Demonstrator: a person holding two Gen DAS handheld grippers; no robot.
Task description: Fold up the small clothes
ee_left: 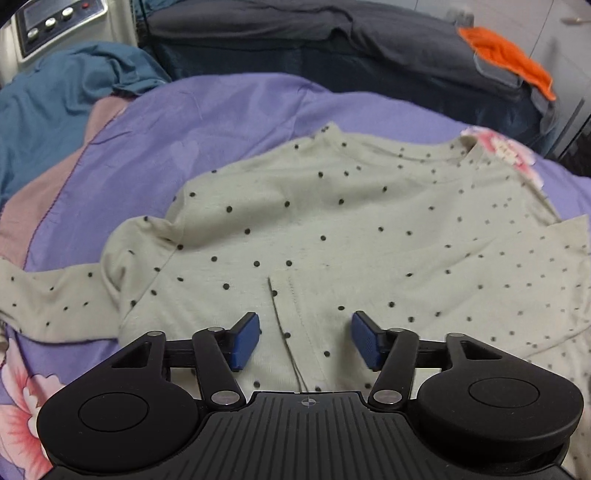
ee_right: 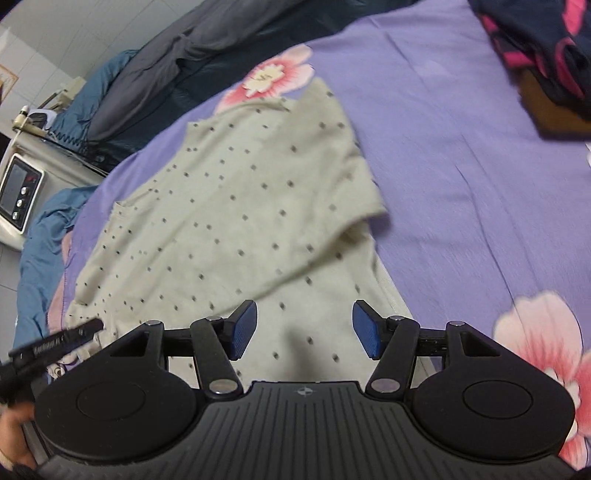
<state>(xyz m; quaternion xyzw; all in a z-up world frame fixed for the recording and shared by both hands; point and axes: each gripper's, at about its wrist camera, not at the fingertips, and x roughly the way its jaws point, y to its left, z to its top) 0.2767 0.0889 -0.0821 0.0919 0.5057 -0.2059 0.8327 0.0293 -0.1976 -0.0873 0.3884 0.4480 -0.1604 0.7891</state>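
Purple bedsheet with pink flower print (ee_left: 229, 122), the work surface, with a rumpled teal cloth (ee_left: 55, 96) and dark grey bedding (ee_left: 332, 33) at its far edges. On the sheet lies the task's garment, a pale green long-sleeved top with small dark dots (ee_left: 332, 221), spread mostly flat. In the right wrist view its right-side sleeve (ee_right: 332, 206) is already folded in across the body; in the left wrist view the left-side sleeve (ee_left: 55, 295) lies stretched outward on the sheet, unfolded. Left gripper (ee_left: 306, 341): blue pads apart, nothing between them, poised above the lower body of the top near a stitched seam (ee_left: 280, 317). Right gripper (ee_right: 303, 330): likewise spread wide and empty, above the hem region. Judged stage: early in the fold, one sleeve in, one to go. The next move likely calls for the left gripper to pinch the outstretched sleeve and carry it across the body, keeping the fabric smooth.
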